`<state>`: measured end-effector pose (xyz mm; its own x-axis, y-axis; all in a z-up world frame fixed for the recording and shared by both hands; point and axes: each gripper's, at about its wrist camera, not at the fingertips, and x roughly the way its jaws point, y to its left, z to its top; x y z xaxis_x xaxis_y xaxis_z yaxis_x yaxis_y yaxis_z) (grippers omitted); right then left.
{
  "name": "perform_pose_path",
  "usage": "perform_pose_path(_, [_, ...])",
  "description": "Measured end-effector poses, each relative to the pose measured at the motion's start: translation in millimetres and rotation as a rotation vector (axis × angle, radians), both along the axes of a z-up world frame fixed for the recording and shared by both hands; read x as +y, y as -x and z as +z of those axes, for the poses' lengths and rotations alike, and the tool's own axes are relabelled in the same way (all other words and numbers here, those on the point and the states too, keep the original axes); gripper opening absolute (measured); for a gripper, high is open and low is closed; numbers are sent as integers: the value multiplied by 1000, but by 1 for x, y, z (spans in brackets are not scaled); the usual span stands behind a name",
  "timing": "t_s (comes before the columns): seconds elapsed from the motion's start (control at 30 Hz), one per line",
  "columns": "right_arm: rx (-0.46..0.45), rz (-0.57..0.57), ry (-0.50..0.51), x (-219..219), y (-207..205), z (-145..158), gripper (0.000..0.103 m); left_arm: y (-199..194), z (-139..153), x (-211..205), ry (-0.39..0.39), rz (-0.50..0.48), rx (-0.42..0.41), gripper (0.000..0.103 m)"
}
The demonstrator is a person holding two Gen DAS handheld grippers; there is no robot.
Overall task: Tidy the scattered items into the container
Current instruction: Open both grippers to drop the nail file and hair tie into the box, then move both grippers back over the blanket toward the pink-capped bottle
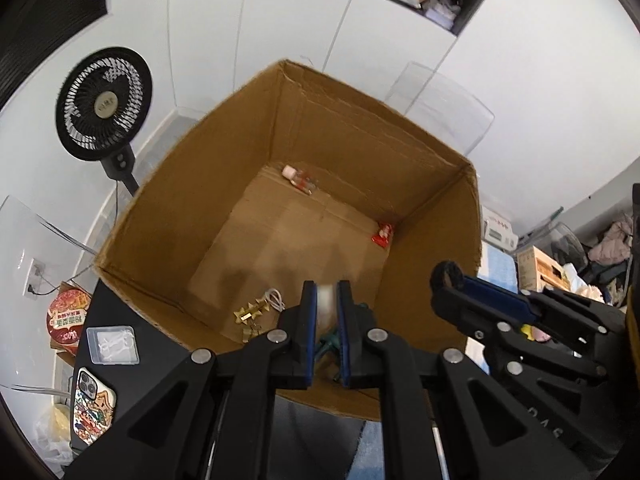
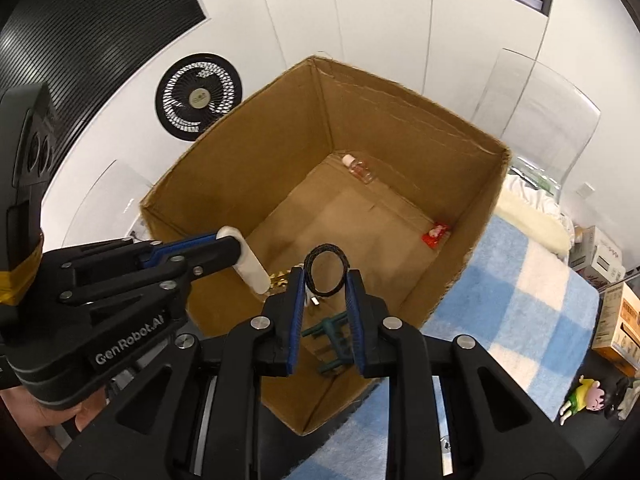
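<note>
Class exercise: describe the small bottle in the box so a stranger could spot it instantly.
Look inside the big open cardboard box. On its floor, against the far wall, lies a small clear bottle. Unlike the red packet by the right-hand wall, it is see-through, with a pale cap.
</note>
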<state>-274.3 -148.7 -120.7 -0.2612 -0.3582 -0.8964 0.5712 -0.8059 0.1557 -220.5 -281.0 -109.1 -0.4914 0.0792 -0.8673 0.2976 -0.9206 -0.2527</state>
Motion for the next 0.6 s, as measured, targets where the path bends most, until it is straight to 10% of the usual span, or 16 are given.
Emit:
perform_pose_path(0.07, [2,-7,-3,2,0,0,29,-2,-2,-3,5,11,0,52])
perform_pose_path(0.17, [17,-29,-11,6,-1,3,49,-7,-3,-8,31,45,-5,79])
perform_pose_path(0.6, [54,-77,13,56,-35,26,78,-42,20,8,17,31,26,88])
